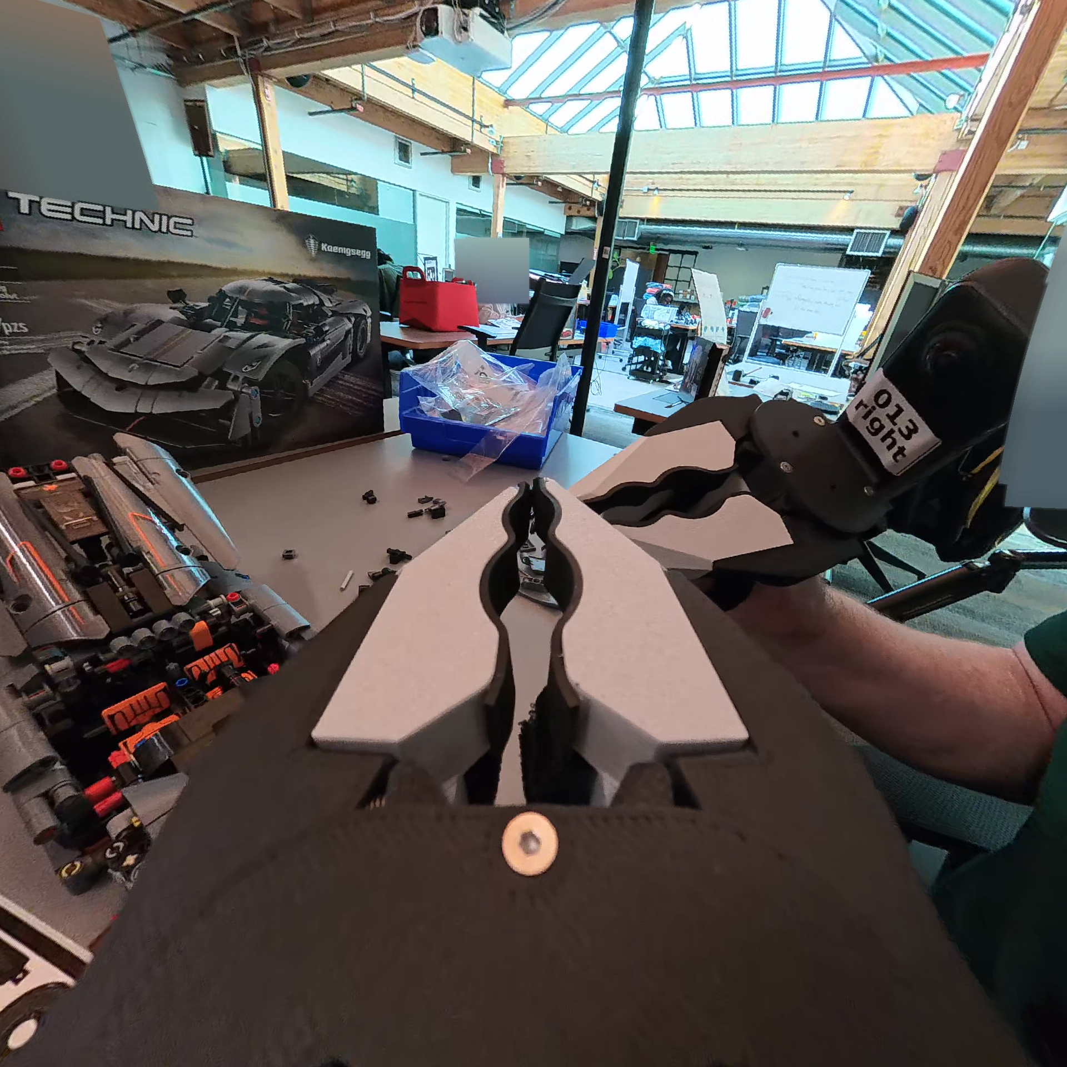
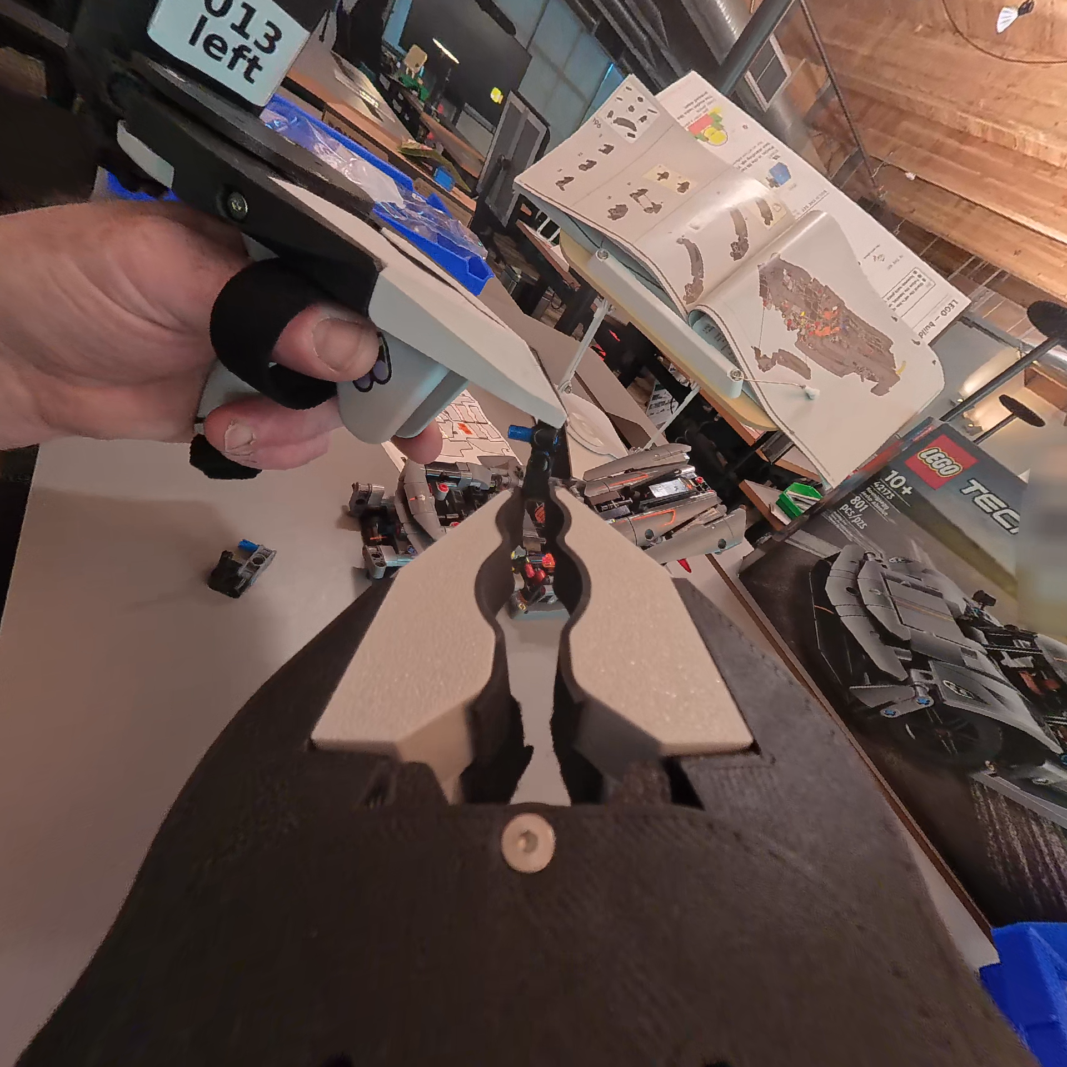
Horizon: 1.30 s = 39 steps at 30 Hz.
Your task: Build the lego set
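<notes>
My right gripper (image 2: 534, 491) is shut on a slim black Lego beam (image 2: 538, 462) with a blue pin (image 2: 519, 432) at its upper end, held above the table. My left gripper (image 1: 532, 491) is shut too. In the right wrist view its tip (image 2: 551, 413) comes from the upper left and meets the beam's top end. In the left wrist view the right gripper (image 1: 583, 502) reaches in from the right and its tips touch mine. The partly built grey, black and orange car (image 1: 115, 606) lies on the table to the left, and it also shows in the right wrist view (image 2: 635, 508).
The Lego box (image 1: 190, 329) stands behind the car. A blue bin (image 1: 491, 427) holds plastic bags. Small black parts (image 1: 427, 508) lie on the grey table. A small black-and-grey subassembly (image 2: 239, 569) sits at left. An open instruction booklet (image 2: 750, 260) rests on a stand. The tips of both grippers are at nearly the same place.
</notes>
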{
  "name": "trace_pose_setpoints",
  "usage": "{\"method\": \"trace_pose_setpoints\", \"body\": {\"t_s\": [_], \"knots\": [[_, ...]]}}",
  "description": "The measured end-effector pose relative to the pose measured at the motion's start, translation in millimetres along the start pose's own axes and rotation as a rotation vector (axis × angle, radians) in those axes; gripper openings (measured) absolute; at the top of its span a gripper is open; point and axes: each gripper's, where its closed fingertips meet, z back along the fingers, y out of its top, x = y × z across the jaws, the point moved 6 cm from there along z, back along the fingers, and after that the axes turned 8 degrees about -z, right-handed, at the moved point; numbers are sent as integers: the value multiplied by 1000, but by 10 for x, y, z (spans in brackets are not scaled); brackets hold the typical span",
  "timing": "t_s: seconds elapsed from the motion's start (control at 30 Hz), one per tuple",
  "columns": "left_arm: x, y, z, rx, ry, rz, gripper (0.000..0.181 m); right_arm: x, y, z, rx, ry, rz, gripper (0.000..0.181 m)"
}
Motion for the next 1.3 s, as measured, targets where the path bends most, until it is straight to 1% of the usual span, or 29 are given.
{"method": "trace_pose_setpoints", "body": {"t_s": [0.17,0.2,0.27,0.4,0.43,0.47,0.5,0.63,0.93,1.2,1.3], "knots": [[16,23,-10,19,60,9,0,34,7,2,14,-13,-16,4],[12,23,-4,21,70,12,5,42,3,3,11,-20,-15,5],[13,26,16,30,58,25,8,55,5,13,15,-28,-18,5],[38,-10,-8,0,16,47,14,32,14,10,14,-38,12,5],[45,-14,-17,-4,15,46,14,21,16,7,13,-40,24,5],[49,-15,-21,-6,19,38,7,10,20,6,12,-42,37,5],[55,-14,-25,-6,16,37,5,4,22,7,12,-47,47,5],[66,-9,-43,16,24,56,5,9,32,18,9,-82,74,4],[97,-46,-67,65,91,133,5,-5,39,16,-29,-157,146,5],[94,-40,-49,71,77,130,5,-3,39,14,-15,-132,124,5],[70,-58,-39,42,97,103,4,6,10,-24,-11,-101,85,5]]}}
